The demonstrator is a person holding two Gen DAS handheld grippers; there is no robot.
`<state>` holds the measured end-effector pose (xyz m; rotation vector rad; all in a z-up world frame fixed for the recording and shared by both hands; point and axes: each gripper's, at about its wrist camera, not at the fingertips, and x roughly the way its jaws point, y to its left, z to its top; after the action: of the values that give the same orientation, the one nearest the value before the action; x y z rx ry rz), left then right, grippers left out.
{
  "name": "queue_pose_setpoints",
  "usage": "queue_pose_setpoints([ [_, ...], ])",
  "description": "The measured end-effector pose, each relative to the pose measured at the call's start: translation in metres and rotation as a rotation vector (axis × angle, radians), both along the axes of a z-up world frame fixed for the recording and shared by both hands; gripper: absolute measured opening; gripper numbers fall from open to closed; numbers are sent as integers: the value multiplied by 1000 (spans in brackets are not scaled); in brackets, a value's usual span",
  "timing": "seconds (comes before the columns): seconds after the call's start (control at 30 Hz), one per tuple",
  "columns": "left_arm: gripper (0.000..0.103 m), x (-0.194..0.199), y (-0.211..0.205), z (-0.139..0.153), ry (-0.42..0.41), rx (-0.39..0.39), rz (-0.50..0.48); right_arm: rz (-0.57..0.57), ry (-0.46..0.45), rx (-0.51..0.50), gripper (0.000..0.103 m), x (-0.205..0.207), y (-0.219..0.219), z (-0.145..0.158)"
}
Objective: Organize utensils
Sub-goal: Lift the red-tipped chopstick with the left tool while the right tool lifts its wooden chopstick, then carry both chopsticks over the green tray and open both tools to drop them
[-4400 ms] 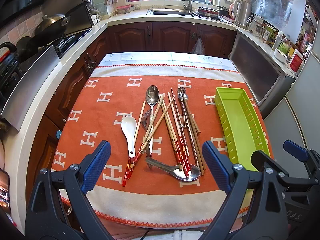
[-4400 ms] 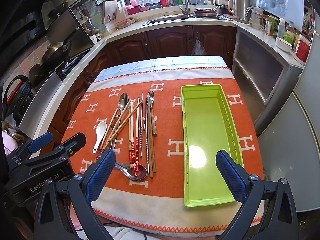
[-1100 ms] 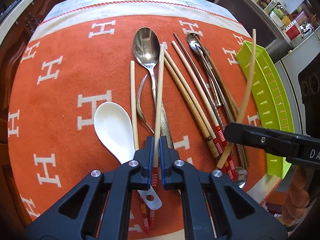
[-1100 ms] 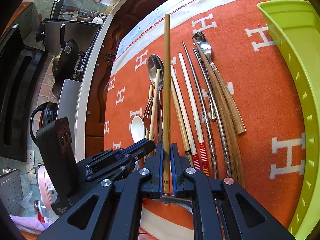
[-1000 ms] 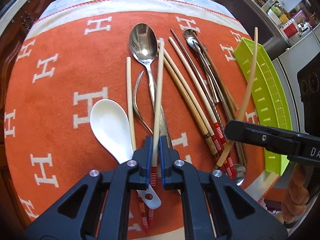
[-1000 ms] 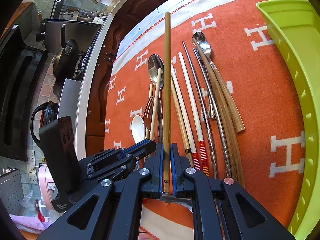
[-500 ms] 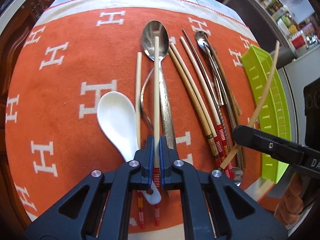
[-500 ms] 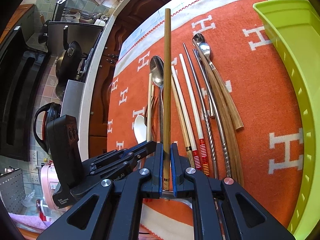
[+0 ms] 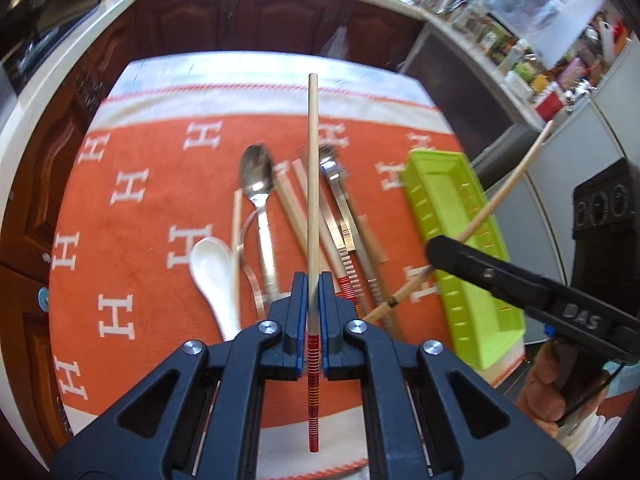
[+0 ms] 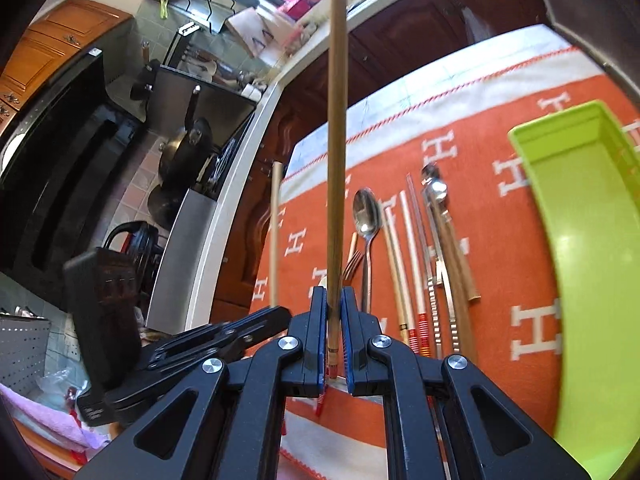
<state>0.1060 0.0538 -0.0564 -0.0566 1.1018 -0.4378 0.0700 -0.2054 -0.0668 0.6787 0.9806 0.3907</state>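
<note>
In the left wrist view my left gripper (image 9: 313, 282) is shut on a pale chopstick (image 9: 313, 184) with a red-striped end, held in the air above the orange cloth (image 9: 132, 248). My right gripper (image 10: 332, 300) is shut on a darker bamboo chopstick (image 10: 336, 152) that points forward and up. On the cloth lie a metal spoon (image 9: 258, 176), a white ceramic spoon (image 9: 212, 268), a fork and several chopsticks and long spoons. The green tray (image 9: 452, 208) stands at the right, and nothing shows inside it. Each gripper appears in the other's view: right gripper (image 9: 436, 250), left gripper (image 10: 280, 314).
Dark wooden cabinets and a pale worktop ring the table on the far and left sides. A stove with pans (image 10: 188, 152) stands at the left. A hand (image 9: 548, 388) holds the right gripper close to the tray's near end.
Both grippers have risen from the cloth, each with its chopstick lifted clear of the pile. The views now take in the whole table and the cabinets behind.
</note>
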Motion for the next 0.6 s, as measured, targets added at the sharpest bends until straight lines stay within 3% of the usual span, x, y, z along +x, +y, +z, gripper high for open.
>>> queue_pose_setpoints([
  [0.13, 3, -14, -32, 12, -40, 14, -39, -38, -2, -22, 7, -18, -21, 11],
  [0.33, 3, -26, -85, 14, -20, 3, -77, -130, -13, -76, 7, -59, -81, 37],
  [0.6, 3, -28, -170, 15, -2, -27, -107, -273, -42, -307, 7, -97, -174, 96],
])
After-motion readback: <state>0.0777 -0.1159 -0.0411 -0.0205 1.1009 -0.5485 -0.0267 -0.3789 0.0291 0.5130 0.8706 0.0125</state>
